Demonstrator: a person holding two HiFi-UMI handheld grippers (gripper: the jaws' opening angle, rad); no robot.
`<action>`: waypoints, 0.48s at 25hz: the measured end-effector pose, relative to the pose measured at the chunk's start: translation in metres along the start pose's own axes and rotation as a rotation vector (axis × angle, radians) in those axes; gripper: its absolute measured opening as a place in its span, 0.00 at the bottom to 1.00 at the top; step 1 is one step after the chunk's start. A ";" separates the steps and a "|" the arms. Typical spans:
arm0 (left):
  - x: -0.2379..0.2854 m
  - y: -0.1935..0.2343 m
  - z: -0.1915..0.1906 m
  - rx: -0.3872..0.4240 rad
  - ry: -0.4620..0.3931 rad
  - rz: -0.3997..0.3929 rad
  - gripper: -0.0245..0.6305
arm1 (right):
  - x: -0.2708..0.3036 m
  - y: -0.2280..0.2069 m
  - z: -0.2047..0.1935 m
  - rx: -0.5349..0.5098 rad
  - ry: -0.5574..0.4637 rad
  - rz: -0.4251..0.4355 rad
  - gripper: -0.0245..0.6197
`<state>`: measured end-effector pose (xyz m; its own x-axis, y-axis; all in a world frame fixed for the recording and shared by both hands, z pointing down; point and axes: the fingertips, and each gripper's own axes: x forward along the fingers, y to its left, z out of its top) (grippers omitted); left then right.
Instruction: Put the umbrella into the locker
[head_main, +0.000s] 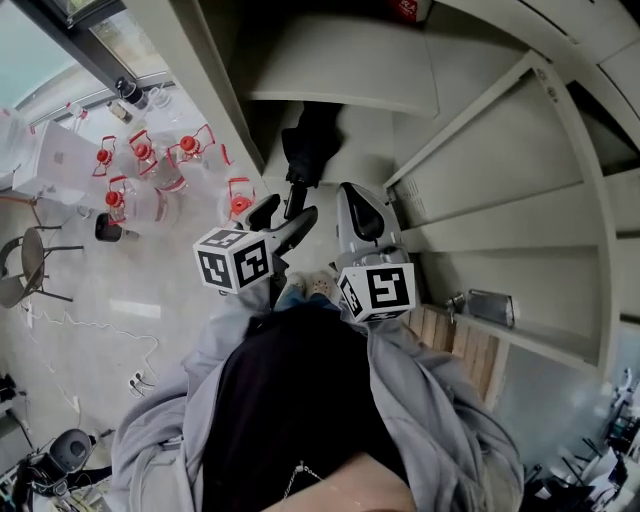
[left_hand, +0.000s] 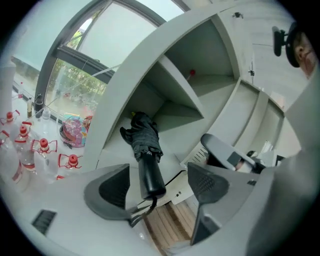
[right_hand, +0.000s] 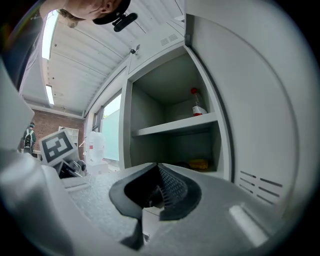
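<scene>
A folded black umbrella (head_main: 312, 148) lies in a low compartment of the grey locker (head_main: 340, 80), its handle sticking out toward me. In the left gripper view the umbrella (left_hand: 145, 135) rests on the compartment floor, and its black handle (left_hand: 150, 175) ends between the jaws of my left gripper (left_hand: 161, 182). Those jaws stand wide open, the pads clear of the handle on both sides. In the head view the left gripper (head_main: 283, 215) is just in front of the compartment. My right gripper (head_main: 360, 215) is beside it, shut with nothing held (right_hand: 160, 192).
Several red-capped water bottles (head_main: 150, 170) stand on the floor left of the locker. A chair (head_main: 30, 265) is at far left. Wooden slats (head_main: 450, 340) lie at the locker's foot. The right gripper view shows an open locker shelf with a red-topped bottle (right_hand: 196, 105).
</scene>
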<state>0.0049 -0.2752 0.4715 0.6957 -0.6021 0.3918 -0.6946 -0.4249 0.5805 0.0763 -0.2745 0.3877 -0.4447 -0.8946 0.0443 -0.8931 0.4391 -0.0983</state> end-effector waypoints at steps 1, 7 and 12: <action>-0.009 -0.002 0.003 0.020 -0.018 0.003 0.56 | 0.000 0.002 0.001 -0.001 -0.003 0.007 0.04; -0.052 -0.001 0.007 0.133 -0.092 0.066 0.14 | 0.005 0.025 0.002 -0.008 -0.012 0.066 0.04; -0.060 -0.004 -0.018 0.202 -0.019 0.042 0.06 | 0.007 0.045 0.003 -0.013 -0.016 0.108 0.04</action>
<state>-0.0306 -0.2248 0.4584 0.6631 -0.6340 0.3979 -0.7468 -0.5248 0.4084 0.0330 -0.2614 0.3811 -0.5377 -0.8430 0.0185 -0.8407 0.5342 -0.0887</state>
